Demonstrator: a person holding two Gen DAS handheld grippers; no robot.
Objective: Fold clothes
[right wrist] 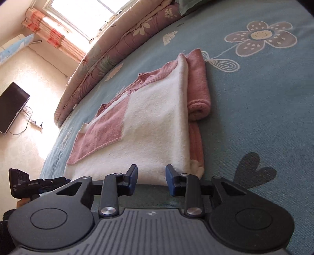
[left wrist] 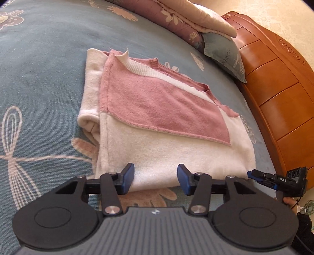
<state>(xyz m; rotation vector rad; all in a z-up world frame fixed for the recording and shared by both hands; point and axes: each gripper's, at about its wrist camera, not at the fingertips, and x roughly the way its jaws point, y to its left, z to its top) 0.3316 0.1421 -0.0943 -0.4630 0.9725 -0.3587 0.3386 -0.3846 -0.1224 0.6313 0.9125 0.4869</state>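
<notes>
just ahead of both tools, the folded pink-and-white sweater (left wrist: 157,121) lies on the bed (left wrist: 39,78); left tool (left wrist: 156,179) and right tool (right wrist: 151,179) gape part-open, empty; an uneven pinch could skew the fold.

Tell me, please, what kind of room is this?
Most likely a bedroom: a bed with a blue flowered sheet, a carved wooden headboard, pillows and a folded quilt, and a wall television.

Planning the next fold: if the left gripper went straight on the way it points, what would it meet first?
Probably the near white hem of the folded sweater, which already lies between the open jaws of the left gripper; depth is unclear.
</notes>
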